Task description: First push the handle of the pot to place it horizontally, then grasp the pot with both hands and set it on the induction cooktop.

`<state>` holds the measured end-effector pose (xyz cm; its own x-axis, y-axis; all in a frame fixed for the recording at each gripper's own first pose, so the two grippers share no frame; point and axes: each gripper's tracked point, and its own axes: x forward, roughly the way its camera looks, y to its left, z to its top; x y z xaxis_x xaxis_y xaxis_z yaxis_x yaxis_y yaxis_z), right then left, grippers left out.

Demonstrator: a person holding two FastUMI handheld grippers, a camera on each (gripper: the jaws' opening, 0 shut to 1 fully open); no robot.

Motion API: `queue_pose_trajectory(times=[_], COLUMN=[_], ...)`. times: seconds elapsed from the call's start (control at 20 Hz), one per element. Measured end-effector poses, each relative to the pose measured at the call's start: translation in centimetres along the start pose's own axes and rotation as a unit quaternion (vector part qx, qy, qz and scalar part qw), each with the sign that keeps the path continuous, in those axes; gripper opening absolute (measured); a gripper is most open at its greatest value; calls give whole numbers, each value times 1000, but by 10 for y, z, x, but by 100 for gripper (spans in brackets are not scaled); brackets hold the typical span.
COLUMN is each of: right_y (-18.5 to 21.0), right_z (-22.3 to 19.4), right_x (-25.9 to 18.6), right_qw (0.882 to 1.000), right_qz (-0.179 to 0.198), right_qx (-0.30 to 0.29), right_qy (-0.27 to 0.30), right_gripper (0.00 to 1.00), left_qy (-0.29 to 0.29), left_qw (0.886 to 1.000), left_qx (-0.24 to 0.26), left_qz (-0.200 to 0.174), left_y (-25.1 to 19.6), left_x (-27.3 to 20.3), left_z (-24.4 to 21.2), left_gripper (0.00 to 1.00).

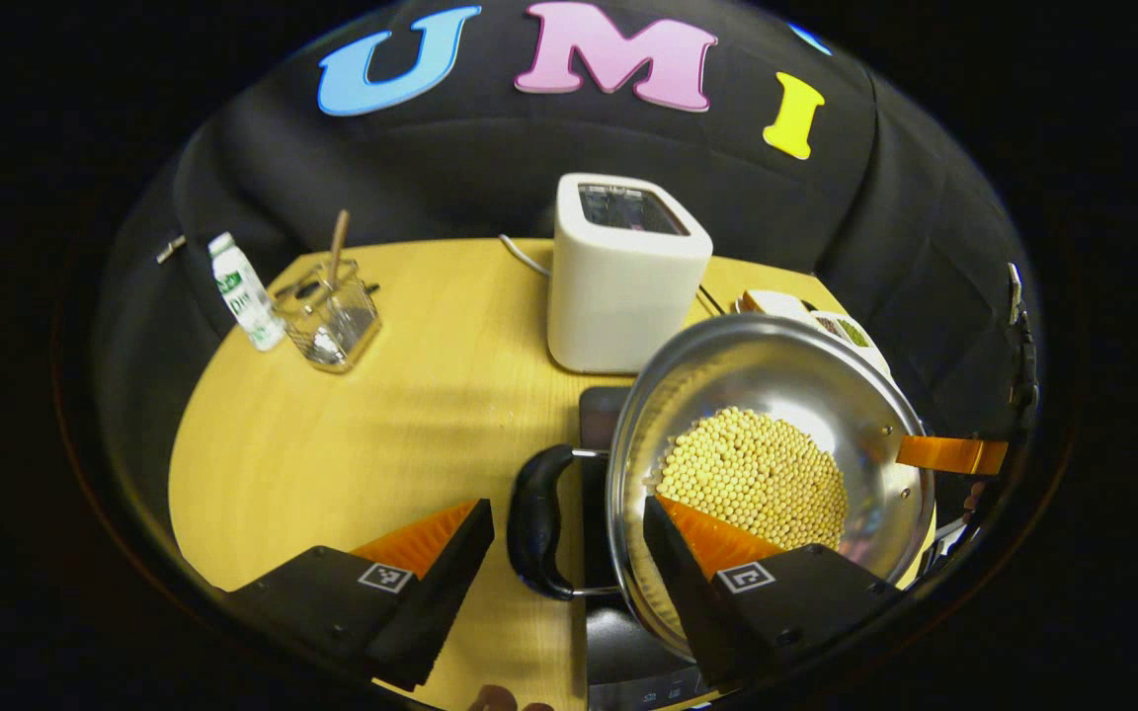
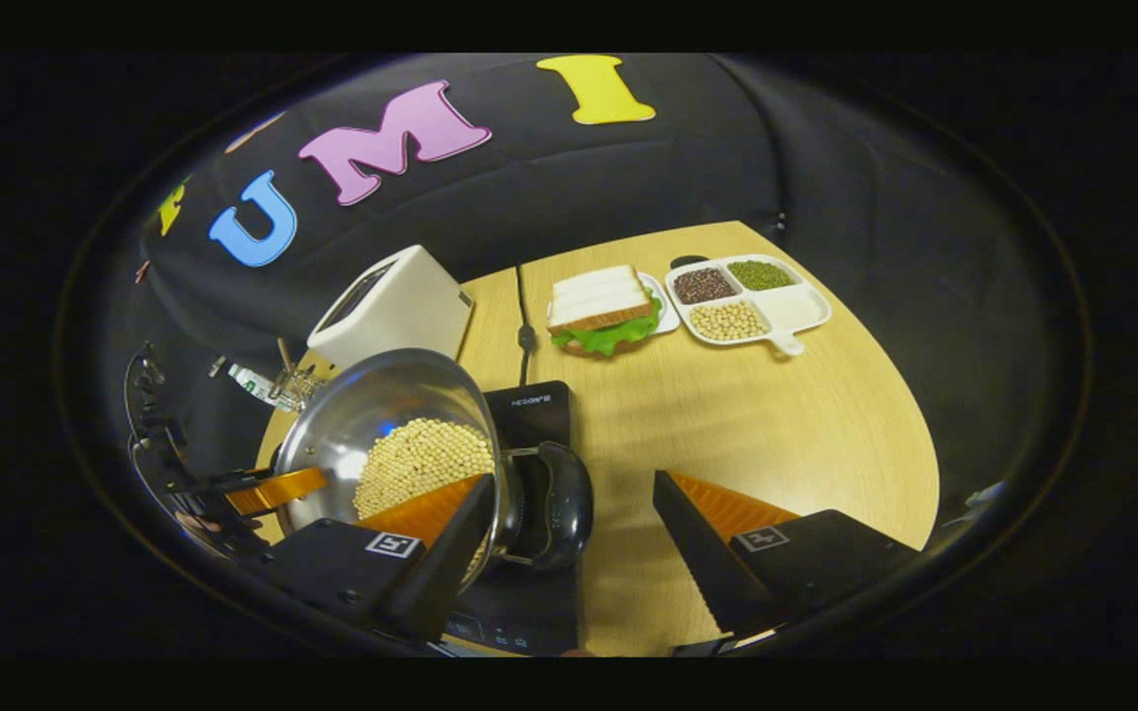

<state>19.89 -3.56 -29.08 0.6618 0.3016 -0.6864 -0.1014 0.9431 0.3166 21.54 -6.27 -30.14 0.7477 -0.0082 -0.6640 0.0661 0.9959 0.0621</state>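
A steel pot point(image 1: 776, 385) holding yellow beans point(image 1: 757, 474) stands over the black induction cooktop point(image 1: 601, 410). One black loop handle point(image 1: 537, 533) of the pot lies between the fingers of my open left gripper point(image 1: 564, 523); neither finger presses on it, and the right-hand finger overlaps the pot's rim. In the right gripper view, the pot point(image 2: 371, 415) is at the lower left on the cooktop point(image 2: 529, 405). Its other black handle point(image 2: 559, 504) sits inside my open right gripper point(image 2: 574, 489), whose left finger crosses the pot's rim. The opposite gripper's orange finger point(image 1: 954, 454) shows at the pot's far side.
A white toaster point(image 1: 623, 276) stands just behind the cooktop with a cable point(image 2: 526, 336) beside it. A water bottle point(image 1: 243, 291) and a glass jar point(image 1: 330, 316) with a spoon are at the table's back left. A sandwich point(image 2: 599, 311) and a divided tray point(image 2: 752, 296) lie at the back right.
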Motion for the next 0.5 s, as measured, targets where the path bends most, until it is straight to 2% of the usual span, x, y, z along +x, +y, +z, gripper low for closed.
queue_pose_trajectory(times=[0.05, 0.25, 0.35, 0.5], right_y=[2, 14, 27, 40], right_z=[7, 33, 57, 70], right_x=[-9, -57, -87, -131], right_qw=[1000, 995, 988, 981], right_qz=[-1, -14, -16, -20], right_qx=[-5, -66, -88, -89], right_qy=[-16, -74, -122, -169], right_gripper=[99, 99, 99, 99], left_qy=[-20, -100, -137, -184], left_qw=[1000, 994, 990, 982], left_qx=[8, 22, 12, -1], left_qz=[11, 39, 39, 31], left_y=[3, -2, -6, -9], left_x=[-14, -78, -107, -153], left_z=[10, 50, 61, 79], left_gripper=[96, 95, 95, 95])
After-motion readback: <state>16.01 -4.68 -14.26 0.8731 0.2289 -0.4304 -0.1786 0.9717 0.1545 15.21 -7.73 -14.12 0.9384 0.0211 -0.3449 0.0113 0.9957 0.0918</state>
